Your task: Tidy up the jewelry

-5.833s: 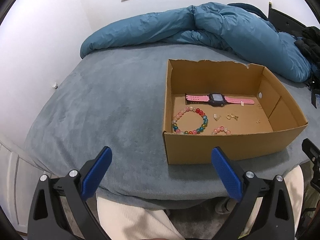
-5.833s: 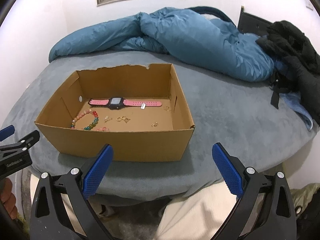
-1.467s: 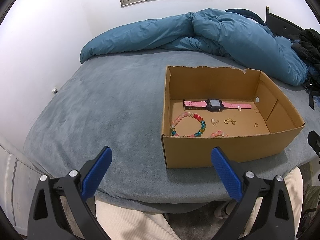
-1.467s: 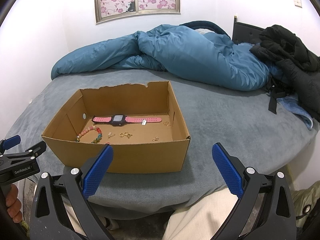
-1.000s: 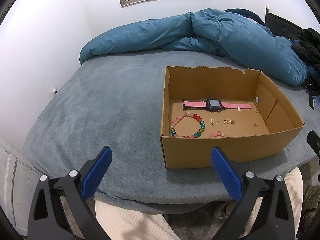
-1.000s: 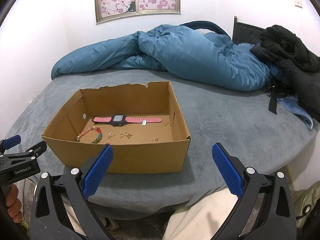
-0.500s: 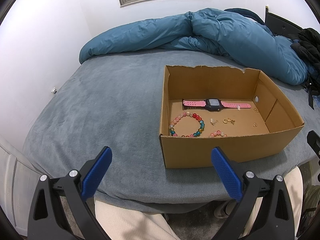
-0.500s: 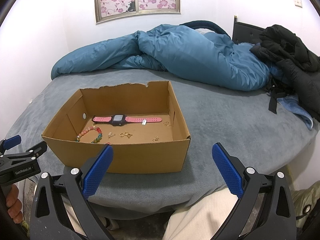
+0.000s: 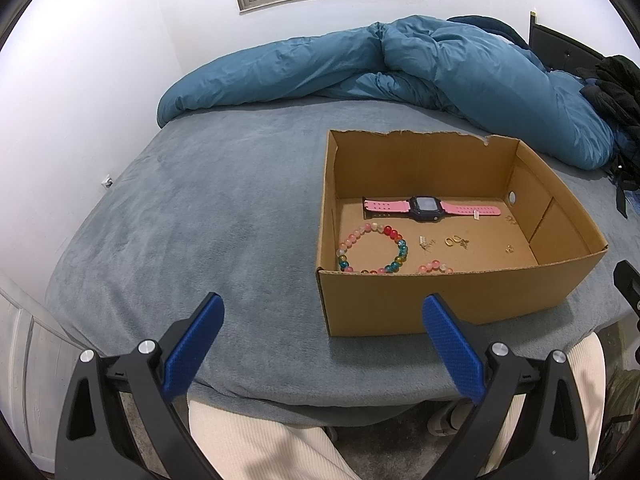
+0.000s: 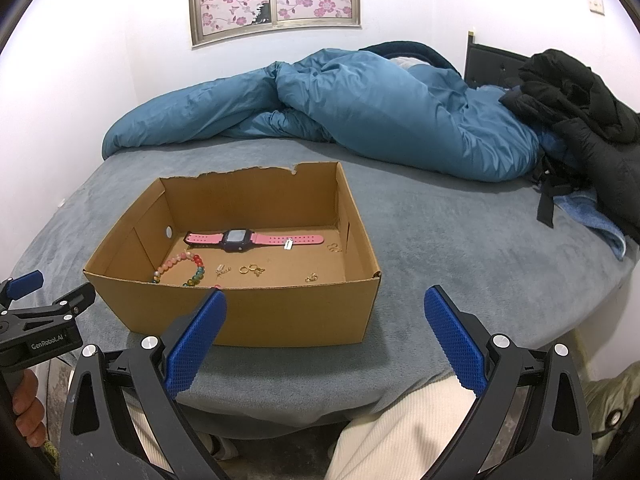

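An open cardboard box [image 9: 440, 304] [image 10: 280, 316] sits on the grey bed. Inside lie a pink-strapped watch [image 9: 428, 207] [image 10: 240, 239], a multicoloured bead bracelet [image 9: 372, 249] [image 10: 186, 268], a smaller pink bead bracelet [image 9: 435, 268] partly hidden by the front wall, and small gold earrings [image 9: 456, 241] [image 10: 252, 269]. My left gripper [image 9: 322, 340] is open and empty, held in front of the box at its left corner. My right gripper [image 10: 324, 332] is open and empty, in front of the box's right corner.
A rumpled blue duvet [image 9: 400, 68] [image 10: 360, 112] lies across the back of the bed. Black clothing [image 10: 580, 108] is piled at the right. The grey blanket [image 9: 200, 220] stretches left of the box. My legs in cream trousers [image 9: 256, 440] are below the bed edge.
Almost nothing in the last second; both grippers stay open and hold their place. Since 5.8 s ago both views rose and tilted up, showing more wall.
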{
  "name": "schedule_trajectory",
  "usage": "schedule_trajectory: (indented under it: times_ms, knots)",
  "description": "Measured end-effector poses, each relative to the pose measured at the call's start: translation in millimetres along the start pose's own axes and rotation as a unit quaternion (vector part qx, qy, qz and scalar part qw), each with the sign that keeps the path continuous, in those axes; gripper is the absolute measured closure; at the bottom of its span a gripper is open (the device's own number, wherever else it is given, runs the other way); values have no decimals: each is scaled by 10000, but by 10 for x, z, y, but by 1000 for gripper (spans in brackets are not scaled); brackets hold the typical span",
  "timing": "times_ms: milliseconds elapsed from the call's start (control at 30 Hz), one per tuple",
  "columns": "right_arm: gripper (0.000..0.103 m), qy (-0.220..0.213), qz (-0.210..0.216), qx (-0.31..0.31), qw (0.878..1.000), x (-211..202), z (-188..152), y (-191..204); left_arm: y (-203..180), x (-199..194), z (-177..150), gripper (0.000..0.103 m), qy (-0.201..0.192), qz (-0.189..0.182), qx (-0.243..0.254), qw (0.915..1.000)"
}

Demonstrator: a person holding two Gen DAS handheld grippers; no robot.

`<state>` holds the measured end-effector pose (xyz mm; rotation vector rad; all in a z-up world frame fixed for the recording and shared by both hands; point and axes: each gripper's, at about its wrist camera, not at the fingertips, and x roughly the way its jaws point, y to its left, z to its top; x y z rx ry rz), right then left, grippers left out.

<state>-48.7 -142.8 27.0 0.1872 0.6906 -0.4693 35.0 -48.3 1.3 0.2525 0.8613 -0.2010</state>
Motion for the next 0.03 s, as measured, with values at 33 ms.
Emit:
schedule_trajectory:
  times_ms: [33]
  knots:
    - [8,1,-4,-1,10000,0,0,-2,0,0,0,6,1,1,1,10000]
